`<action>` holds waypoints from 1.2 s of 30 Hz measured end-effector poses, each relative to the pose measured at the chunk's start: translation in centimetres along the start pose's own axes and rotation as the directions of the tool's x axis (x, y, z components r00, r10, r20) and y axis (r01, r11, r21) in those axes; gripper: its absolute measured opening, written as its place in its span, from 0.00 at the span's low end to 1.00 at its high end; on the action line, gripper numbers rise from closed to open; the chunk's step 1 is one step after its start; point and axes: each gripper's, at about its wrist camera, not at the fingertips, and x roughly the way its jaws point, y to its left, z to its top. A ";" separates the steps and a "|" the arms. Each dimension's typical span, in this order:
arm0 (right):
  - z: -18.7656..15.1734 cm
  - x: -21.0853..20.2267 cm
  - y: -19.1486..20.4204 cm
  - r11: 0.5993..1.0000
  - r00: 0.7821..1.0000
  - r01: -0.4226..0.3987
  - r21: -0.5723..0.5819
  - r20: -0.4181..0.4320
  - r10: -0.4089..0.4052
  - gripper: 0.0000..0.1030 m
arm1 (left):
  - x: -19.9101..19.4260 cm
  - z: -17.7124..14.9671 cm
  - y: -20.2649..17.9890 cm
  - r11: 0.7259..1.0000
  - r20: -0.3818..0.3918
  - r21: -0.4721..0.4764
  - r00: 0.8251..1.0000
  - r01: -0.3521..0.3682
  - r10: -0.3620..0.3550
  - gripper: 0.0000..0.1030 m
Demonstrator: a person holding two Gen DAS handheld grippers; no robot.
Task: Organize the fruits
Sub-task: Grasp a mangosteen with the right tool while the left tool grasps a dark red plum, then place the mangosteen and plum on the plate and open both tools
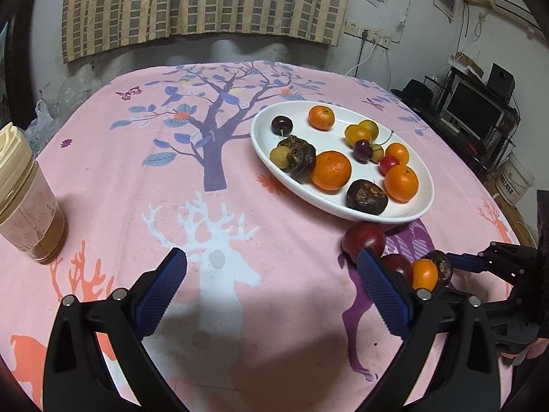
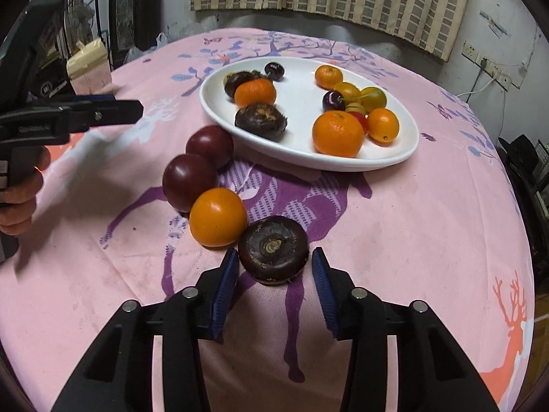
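Observation:
A white oval plate holds mandarins, cherries, yellow fruits and dark water chestnuts. Off the plate, on the pink cloth, lie two red plums, an orange and a dark water chestnut in a curved row. My right gripper straddles that chestnut. Its blue pads stand close on both sides with a thin gap showing, so it is open. My left gripper is wide open over the white deer print, holding nothing. Its right finger stands in front of the plums.
A lidded jar of brown liquid stands at the table's left edge. A hand holds the left gripper's grip. Plastic bags lie at the far left corner. Shelves and a monitor stand beyond the table's right edge.

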 end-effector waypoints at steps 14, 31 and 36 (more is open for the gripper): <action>0.3 -2.1 -4.6 0.964 0.994 -0.064 0.259 0.099 0.039 0.41 | -0.5 -2.4 -7.1 0.943 0.011 0.319 0.994 0.097 -0.106 0.69; 0.3 -1.9 -4.5 0.958 0.996 -0.054 0.281 0.088 0.030 0.41 | 3.4 -2.1 -9.2 0.942 -0.124 0.273 0.979 0.193 -0.165 0.40; 0.4 -2.0 -4.5 0.960 0.996 -0.049 0.276 0.088 0.026 0.41 | 3.8 -2.3 -9.3 0.942 -0.131 0.276 0.979 0.190 -0.159 0.39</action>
